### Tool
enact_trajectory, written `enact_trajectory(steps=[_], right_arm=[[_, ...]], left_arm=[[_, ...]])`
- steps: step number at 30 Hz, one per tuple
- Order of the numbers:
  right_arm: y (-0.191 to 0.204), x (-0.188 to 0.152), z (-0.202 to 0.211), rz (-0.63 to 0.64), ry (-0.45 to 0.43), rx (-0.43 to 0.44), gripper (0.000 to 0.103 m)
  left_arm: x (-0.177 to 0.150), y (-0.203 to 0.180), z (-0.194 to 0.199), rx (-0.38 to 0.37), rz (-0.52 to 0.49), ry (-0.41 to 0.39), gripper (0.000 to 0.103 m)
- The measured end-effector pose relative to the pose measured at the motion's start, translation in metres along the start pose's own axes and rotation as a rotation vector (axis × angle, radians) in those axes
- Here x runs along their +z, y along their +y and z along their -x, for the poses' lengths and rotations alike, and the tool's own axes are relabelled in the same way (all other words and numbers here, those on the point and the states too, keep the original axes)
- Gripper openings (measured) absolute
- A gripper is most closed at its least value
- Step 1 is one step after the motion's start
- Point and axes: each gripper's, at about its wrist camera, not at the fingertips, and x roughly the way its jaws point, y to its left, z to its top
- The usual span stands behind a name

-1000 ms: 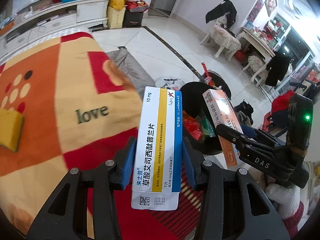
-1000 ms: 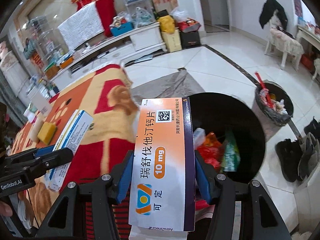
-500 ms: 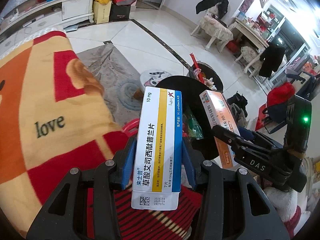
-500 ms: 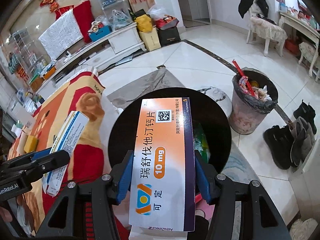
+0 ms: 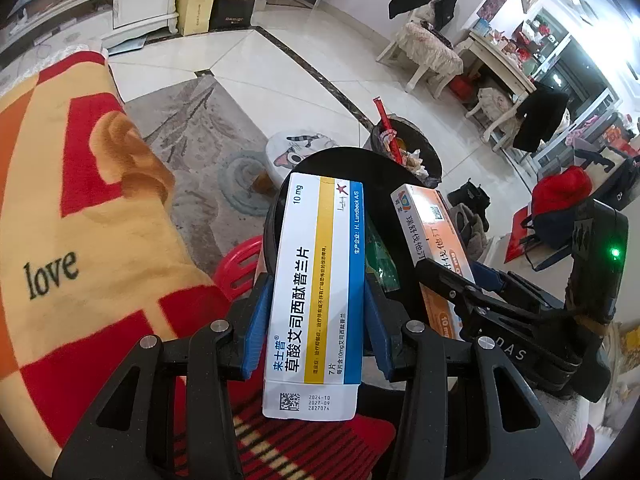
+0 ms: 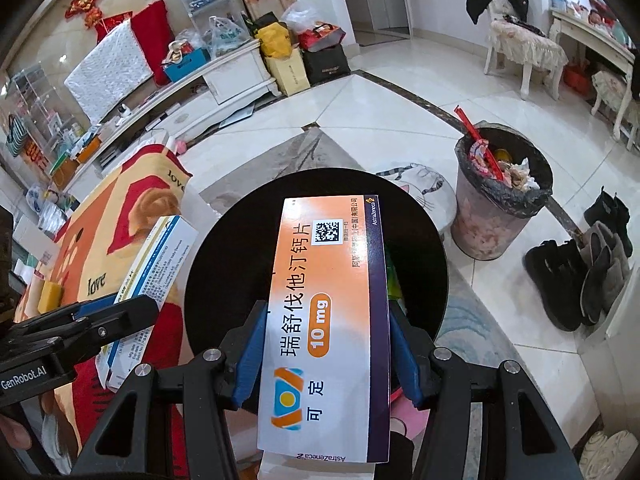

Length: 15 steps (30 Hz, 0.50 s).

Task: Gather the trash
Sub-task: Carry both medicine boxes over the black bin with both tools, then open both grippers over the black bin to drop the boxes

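Note:
My left gripper (image 5: 316, 324) is shut on a white, yellow and blue medicine box (image 5: 320, 280), held upright over the near edge of a black trash bin (image 5: 396, 188). My right gripper (image 6: 326, 344) is shut on an orange and white medicine box (image 6: 332, 320), held above the same black bin (image 6: 224, 272). Each view shows the other gripper and its box: the orange box (image 5: 424, 220) to the right, the blue and white box (image 6: 156, 268) to the left. Green and red wrappers lie in the bin.
A blanket with "love" on it (image 5: 80, 200) covers the table at left. A second, full trash bin (image 6: 500, 196) stands on the tiled floor beyond. A cat-print stool (image 5: 296, 152), shoes (image 6: 580, 272) and a red basket (image 5: 240, 264) are nearby.
Both grippers have moved away from the blanket-covered table toward and over the black bin, each still holding its box.

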Motion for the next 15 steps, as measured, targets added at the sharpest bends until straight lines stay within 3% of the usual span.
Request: enact_trajectory(steps=[15], right_arm=[[-0.008, 0.004, -0.004, -0.023, 0.002, -0.019, 0.057]], left_arm=[[0.004, -0.005, -0.011, -0.031, 0.021, 0.023, 0.043]])
